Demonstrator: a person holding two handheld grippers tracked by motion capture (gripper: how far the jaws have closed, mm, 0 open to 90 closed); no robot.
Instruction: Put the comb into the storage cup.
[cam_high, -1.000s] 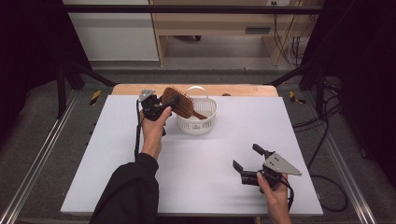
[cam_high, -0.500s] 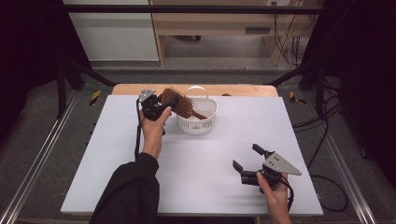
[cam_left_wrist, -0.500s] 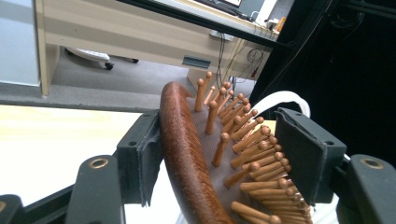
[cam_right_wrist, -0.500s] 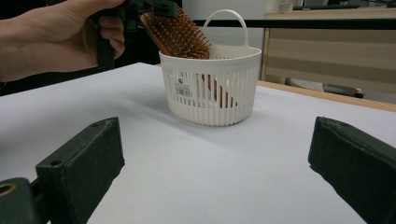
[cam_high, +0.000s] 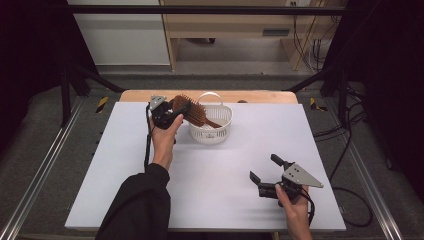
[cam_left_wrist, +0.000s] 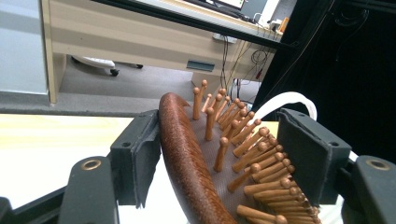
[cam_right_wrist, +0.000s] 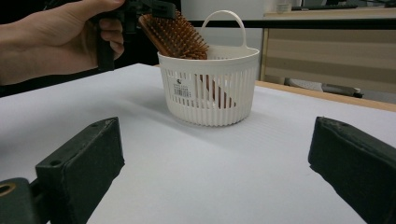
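At the left of the desk (cam_high: 125, 175) our left hand (cam_high: 164, 137) lifts the left gripper (cam_high: 170, 111) to the near-left rim of the white basket (cam_high: 212, 131), and between its jaws sits the head of the brown hairbrush (cam_high: 192, 111). In the left gripper view the wooden back of the brush lies just beside one pad while the pins point towards the other, and a gap shows on both sides: the jaws have just been opening, so we judge the brush is being let go rather than pinched. We hold it this way for a reason, we think. The handle already reaches down inside the basket, as the right gripper view shows through the slats, while the head leans out over the rim towards our hand, so the basket can take the weight once the pads back off. The basket stands upright at the far middle of the desk, its hoop handle raised. Moving right, there is bare white surface, and then, well apart from the basket at the near right, our right hand (cam_high: 295, 207) rests the right gripper (cam_high: 264, 168) low over the desk, its jaws spread wide with nothing between them. It points towards the basket, parked clear of the drop.
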